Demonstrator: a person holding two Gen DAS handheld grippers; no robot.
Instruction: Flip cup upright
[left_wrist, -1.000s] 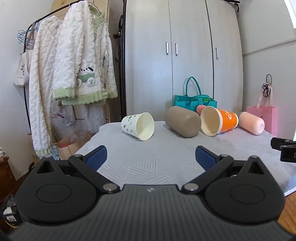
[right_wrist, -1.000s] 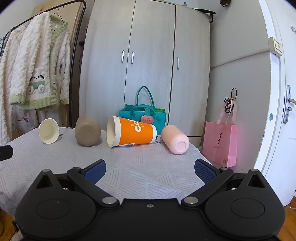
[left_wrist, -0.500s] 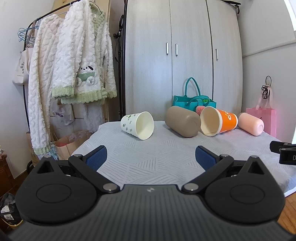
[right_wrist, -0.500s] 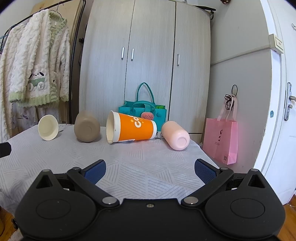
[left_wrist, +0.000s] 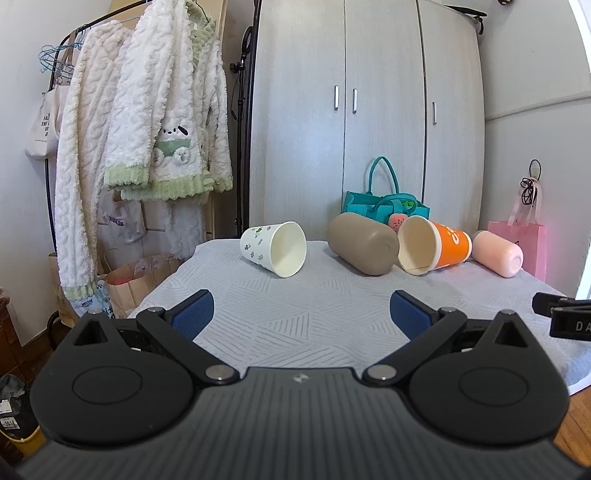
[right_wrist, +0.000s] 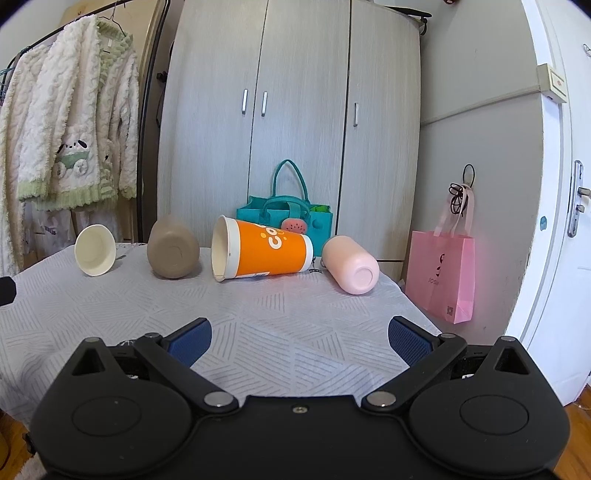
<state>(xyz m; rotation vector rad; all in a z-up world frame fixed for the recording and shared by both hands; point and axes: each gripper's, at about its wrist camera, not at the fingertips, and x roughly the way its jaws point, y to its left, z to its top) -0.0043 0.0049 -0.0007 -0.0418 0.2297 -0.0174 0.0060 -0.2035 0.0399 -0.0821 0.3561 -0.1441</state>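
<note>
Ahead of both sets of wide-spread fingers, the near half of the cloth-covered desk (left_wrist: 295, 314) lay bare. At the far edge 4 things lay on their sides in a row: a white paper cup (left_wrist: 275, 248), a brown bottle (left_wrist: 360, 247), an orange cup (right_wrist: 260, 248) and a pink bottle (right_wrist: 351, 264). The white cup stood apart from the brown bottle, leaving a gap. The brown bottle and orange cup looked nearly touching. Behind the row stood a teal bag (right_wrist: 286, 218) and a wardrobe (right_wrist: 295, 110).

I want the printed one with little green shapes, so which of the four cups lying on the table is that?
The white paper cup at the left end of the row; the others are plain tan, orange and pink.
</note>
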